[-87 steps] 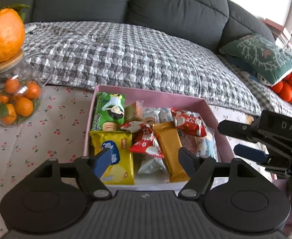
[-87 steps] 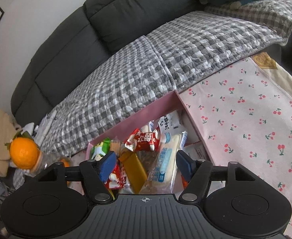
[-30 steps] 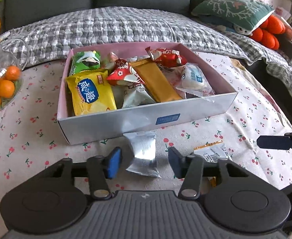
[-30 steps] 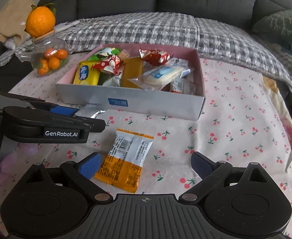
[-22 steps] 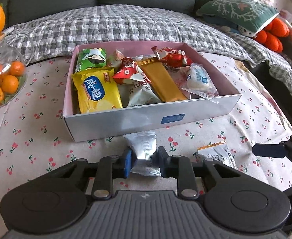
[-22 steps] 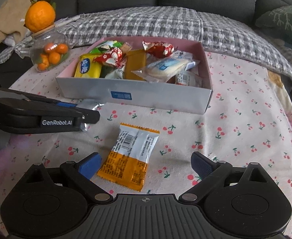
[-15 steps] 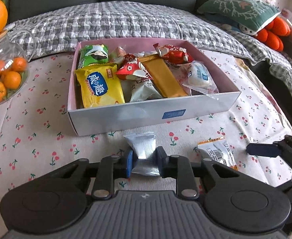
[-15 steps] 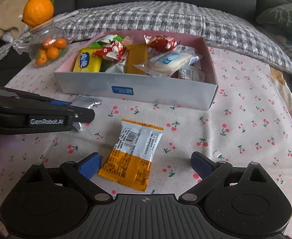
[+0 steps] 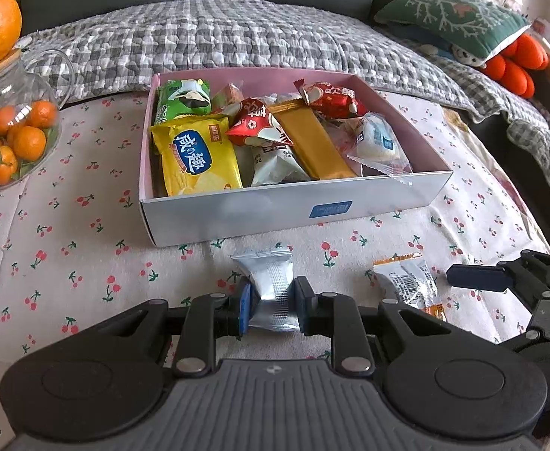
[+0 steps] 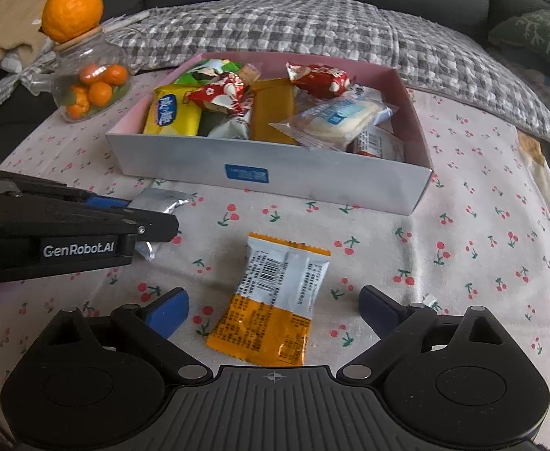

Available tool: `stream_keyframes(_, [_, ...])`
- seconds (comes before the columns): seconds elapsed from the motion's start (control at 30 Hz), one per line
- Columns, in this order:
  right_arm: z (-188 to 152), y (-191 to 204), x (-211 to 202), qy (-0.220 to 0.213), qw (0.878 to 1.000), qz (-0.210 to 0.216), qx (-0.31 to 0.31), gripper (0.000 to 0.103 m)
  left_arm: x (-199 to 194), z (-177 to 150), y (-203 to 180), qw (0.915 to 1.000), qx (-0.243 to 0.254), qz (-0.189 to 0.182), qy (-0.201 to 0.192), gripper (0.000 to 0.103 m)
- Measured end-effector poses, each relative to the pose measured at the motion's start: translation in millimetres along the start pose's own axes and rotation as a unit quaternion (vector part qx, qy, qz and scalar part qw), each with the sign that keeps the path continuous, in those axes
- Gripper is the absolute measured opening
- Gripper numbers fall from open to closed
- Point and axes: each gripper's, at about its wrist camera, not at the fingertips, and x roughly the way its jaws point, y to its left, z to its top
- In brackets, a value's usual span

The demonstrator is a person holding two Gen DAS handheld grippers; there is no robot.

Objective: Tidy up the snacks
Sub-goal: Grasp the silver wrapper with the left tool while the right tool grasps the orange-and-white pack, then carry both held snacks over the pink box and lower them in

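Observation:
A shallow box with a pink inside holds several snack packets on the cherry-print cloth. In front of it lies a silver packet, and my left gripper is shut on its near end. To its right lies an orange and white packet, flat on the cloth. My right gripper stands open with this packet between its blue fingers, the pads well apart from it.
A glass jar of small oranges with a large orange on its lid stands left of the box. Behind the table runs a dark sofa with a grey checked quilt and a green cushion.
My left gripper has shut on the silver packet. Both grippers came down from over the box to the packets in front of it, and the right one has edged closer over the orange packet.

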Motion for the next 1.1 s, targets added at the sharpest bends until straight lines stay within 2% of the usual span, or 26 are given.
stream_keyframes(0.13, [1,3,-1,-0.001,1.000,0.004,-0.006,0.086,-1,1,0,1.0000,0.002,-0.004,0.000,0.022])
stream_keyframes(0.33, [4,2,-4,-0.007,1.000,0.011,-0.004,0.058,0,1,-1,1.0000,0.003,-0.003,0.001,0.022])
stream_keyframes(0.4, [4,1,-5,-0.009,1.000,0.010,-0.003,0.044,0,0,-1,1.0000,0.003,-0.003,0.001,0.022])
stream_keyframes(0.43, [4,0,-6,-0.010,1.000,0.010,-0.002,0.041,0,1,-1,1.0000,0.003,-0.003,0.001,0.022])
stream_keyframes(0.8, [6,3,-8,-0.009,1.000,0.008,-0.008,0.038,-4,2,-1,0.9999,0.004,-0.012,-0.005,0.021])
stream_keyframes(1.1, [15,3,-18,-0.013,0.999,0.024,0.022,0.038,-20,10,1,0.9993,-0.003,-0.026,-0.028,0.021])
